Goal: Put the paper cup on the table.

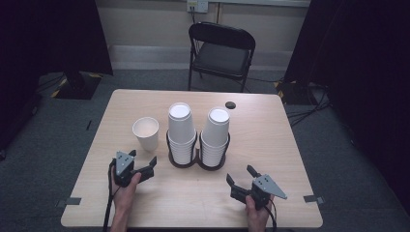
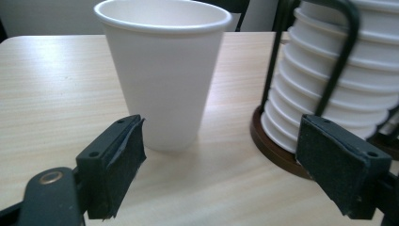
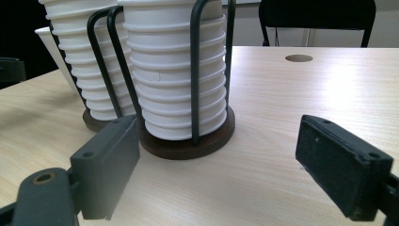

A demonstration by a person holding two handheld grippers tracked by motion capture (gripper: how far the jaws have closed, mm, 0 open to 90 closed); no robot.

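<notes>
I take the double cup holder [image 1: 197, 162] as my landmark: a dark wire rack on two round bases, each side carrying a stack of upside-down white paper cups. The single paper cup [image 1: 146, 133] stands upright and apart, just to the left of the holder and a little farther from me than its bases, with its mouth open to the ceiling.

My left gripper [image 1: 143, 167] sits on the near side of that cup, left of the holder, and points toward it. In the left gripper view the cup [image 2: 163, 70] fills the space ahead of the jaws, which stand apart with nothing between them; the pads do not touch the cup wall. My right gripper [image 1: 240, 175] rests to the right of the holder and nearer to me, its jaws also spread and empty, looking at the right-hand stack [image 3: 176, 80].

I judge this to be the approach to the loose cup, before any grip. The next move calls for pushing the left gripper forward so the cup wall lies between the pads, then closing gently at mid-height. Paper will likely crumple if squeezed hard, and the nearby stack leaves the inner jaw little room.
</notes>
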